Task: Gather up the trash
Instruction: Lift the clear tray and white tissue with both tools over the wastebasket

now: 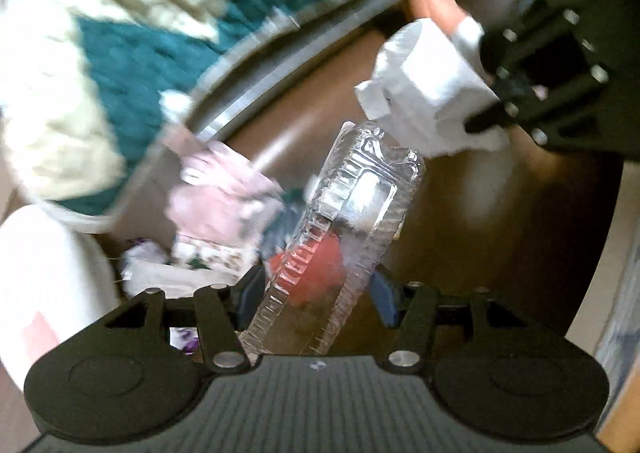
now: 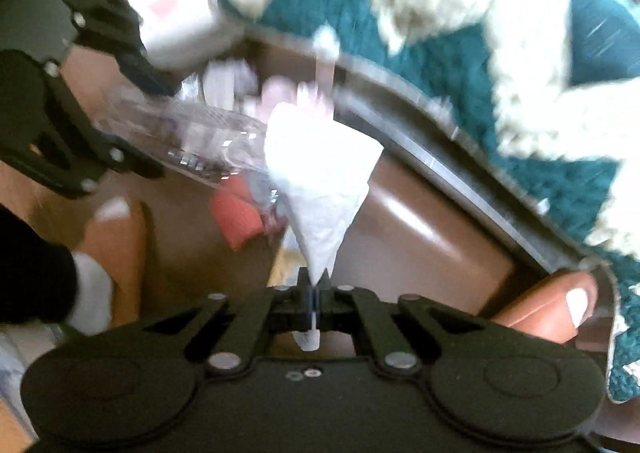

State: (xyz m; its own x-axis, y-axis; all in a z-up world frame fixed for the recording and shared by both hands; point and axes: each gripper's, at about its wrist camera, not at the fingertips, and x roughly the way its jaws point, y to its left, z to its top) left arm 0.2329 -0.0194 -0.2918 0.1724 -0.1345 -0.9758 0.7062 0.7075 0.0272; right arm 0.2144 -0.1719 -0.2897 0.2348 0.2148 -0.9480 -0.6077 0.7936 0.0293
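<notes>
Left wrist: left tongs pinch clear bottle, long axis pointing forward, up-right; right tongs pinch tissue.

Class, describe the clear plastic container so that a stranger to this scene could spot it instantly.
Find the brown trash bin beside the teal and cream rug. Above its opening, the left gripper holds the clear plastic container. Unlike the white crumpled tissue beside it, it is see-through, with ridged edges.
</notes>
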